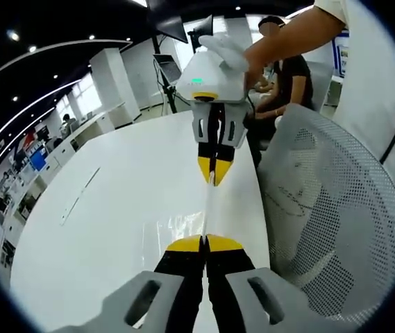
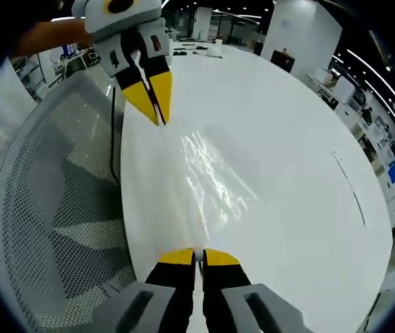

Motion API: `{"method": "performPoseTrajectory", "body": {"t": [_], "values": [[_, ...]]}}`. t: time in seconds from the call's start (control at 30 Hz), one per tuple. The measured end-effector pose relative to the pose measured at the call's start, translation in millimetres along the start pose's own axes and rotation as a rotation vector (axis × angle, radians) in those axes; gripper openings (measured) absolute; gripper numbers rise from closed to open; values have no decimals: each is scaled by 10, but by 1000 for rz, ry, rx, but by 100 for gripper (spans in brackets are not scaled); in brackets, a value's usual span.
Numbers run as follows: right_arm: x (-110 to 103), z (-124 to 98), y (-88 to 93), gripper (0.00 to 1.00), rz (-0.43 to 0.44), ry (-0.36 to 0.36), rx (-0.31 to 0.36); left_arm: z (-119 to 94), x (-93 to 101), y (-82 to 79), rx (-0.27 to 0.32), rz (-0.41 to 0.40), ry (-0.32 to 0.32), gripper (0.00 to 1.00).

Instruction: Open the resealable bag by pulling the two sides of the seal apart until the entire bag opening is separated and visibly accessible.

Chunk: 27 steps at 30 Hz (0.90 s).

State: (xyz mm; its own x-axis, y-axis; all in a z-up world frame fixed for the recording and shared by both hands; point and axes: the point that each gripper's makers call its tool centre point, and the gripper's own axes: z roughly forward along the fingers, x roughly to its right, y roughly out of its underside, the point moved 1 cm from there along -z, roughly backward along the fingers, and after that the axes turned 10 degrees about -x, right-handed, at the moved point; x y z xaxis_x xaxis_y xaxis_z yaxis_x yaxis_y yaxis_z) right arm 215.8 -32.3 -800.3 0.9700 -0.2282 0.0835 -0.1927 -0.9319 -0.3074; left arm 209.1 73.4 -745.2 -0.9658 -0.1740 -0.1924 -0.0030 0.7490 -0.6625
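I'm pinching the clear resealable bag (image 2: 207, 177) taut above the table's (image 2: 287, 139) near edge, left gripper (image 1: 204, 243) and right gripper (image 2: 191, 257) both clamped on it; next I'm guessing a sideways pull to split the seal.

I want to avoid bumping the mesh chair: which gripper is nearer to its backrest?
Hard to call; both sit alongside it. The left gripper and right gripper each pinch an end of the clear bag, stretched along the table edge beside the chair.
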Motion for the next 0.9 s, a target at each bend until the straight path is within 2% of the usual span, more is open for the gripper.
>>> {"method": "performPoseTrajectory", "body": {"t": [0.27,0.5,0.6,0.73,0.8,0.9], "values": [[-15,14,66,0,27,-8,-5,-1,-4,-1,0,6,-2,0],[-31,18,71,0,14,-11,-13,6,-1,-5,0,6,-6,0],[-43,28,75,0,-21,-14,-20,2,26,-7,12,19,-14,0],[-57,41,71,0,-7,-31,-19,20,27,26,8,28,-26,0],[-53,38,65,0,-14,-27,-16,20,34,32,8,26,-25,0],[-106,16,17,3,5,-68,21,21,47,28,13,34,-25,0]]}}
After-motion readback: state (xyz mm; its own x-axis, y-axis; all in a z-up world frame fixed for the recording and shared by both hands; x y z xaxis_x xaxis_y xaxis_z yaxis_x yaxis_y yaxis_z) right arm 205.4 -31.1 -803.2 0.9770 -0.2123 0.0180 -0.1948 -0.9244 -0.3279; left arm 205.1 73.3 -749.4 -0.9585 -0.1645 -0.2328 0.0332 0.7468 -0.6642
